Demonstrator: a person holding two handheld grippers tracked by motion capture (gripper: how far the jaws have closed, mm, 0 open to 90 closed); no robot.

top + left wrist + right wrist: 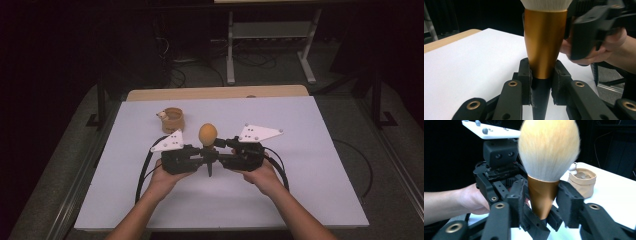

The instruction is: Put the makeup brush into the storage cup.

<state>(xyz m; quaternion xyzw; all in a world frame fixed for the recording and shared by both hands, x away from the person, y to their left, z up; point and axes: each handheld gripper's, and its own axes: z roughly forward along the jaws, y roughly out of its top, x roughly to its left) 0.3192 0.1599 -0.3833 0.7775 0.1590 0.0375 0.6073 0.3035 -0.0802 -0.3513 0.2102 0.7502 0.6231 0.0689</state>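
Note:
A makeup brush (207,134) with a cream bristle head, a gold ferrule and a black handle stands upright above the white table top (310,170). My left gripper (205,156) is shut on it where the ferrule meets the handle; in the left gripper view both pads of this gripper (541,73) press on the brush (545,37). My right gripper (215,150) faces it from the other side. Its jaws (541,200) stand around the ferrule of the brush (549,147), with a gap showing at the right-hand pad (569,200).
A small tan paper pot (173,120) stands at the far left of the white sheet, also visible behind the brush as the pot (582,181). A wooden table edge (215,93) runs along the back. Black cables (145,170) trail from both grippers.

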